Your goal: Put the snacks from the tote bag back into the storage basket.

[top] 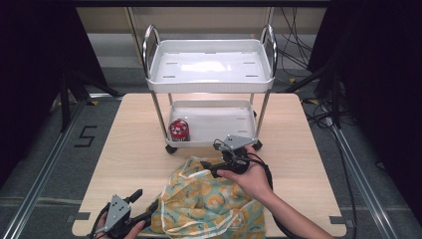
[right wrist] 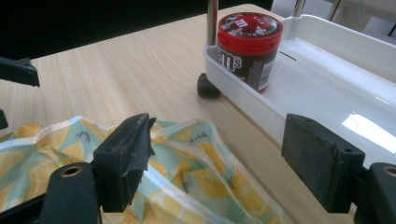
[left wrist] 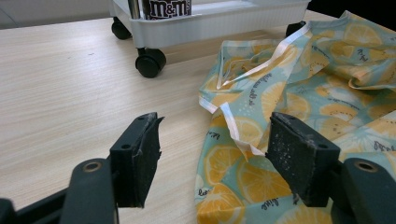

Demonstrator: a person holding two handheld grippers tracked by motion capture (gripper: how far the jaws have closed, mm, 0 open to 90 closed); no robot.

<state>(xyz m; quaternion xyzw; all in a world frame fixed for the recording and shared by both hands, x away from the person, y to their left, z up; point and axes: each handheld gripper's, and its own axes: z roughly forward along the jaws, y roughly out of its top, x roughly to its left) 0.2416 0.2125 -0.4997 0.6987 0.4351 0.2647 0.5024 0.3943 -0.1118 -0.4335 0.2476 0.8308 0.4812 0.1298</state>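
Cloth (top: 209,204): soft, light, floppy lemon print; I'd pinch its white-trimmed edge (left wrist: 233,128).
Left gripper (top: 142,205): released, straddling that edge.
Right gripper (top: 208,167): released, above the far edge.

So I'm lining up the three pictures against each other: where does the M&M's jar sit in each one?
High view: M&M's jar stands at the left end of the cart's lower tray, centre of the picture.
Left gripper view: top edge, left of centre, only its lower part.
Right gripper view: upper middle, in the tray's corner.
Shared landmark: the lemon-print cloth.
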